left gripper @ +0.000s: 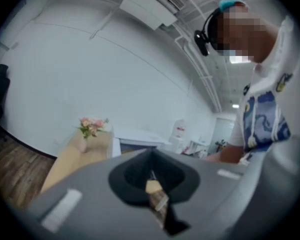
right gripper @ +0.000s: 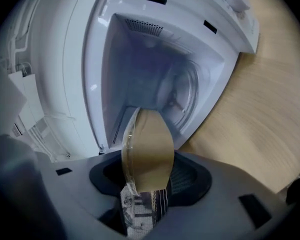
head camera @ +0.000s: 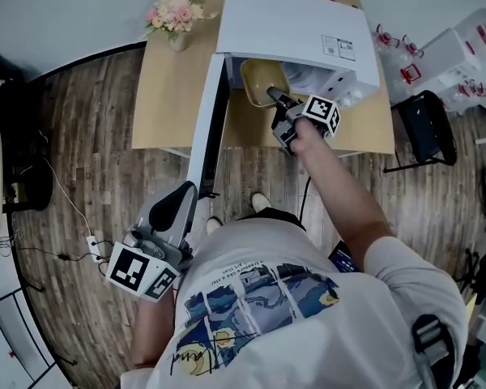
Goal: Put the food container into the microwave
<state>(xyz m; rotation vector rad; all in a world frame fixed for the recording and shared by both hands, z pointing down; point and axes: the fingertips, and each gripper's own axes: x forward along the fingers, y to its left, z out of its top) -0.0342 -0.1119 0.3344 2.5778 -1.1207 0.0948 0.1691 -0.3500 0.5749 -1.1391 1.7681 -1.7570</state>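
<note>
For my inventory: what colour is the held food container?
Tan-brown food container, clearest in the right gripper view.

Microwave [head camera: 292, 27] on table [head camera: 166, 104] — flowers [head camera: 176, 10] left, food container [head camera: 259, 79] at its mouth.

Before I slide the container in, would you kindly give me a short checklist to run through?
1. The microwave door is open: ok.
2. The right gripper holds the food container: ok.
3. The cavity holds nothing but its turntable: ok.
4. The food container rests on the turntable: not ok, it hangs at the opening.
5. The left gripper is away from the microwave door: ok, shut and empty.
</note>
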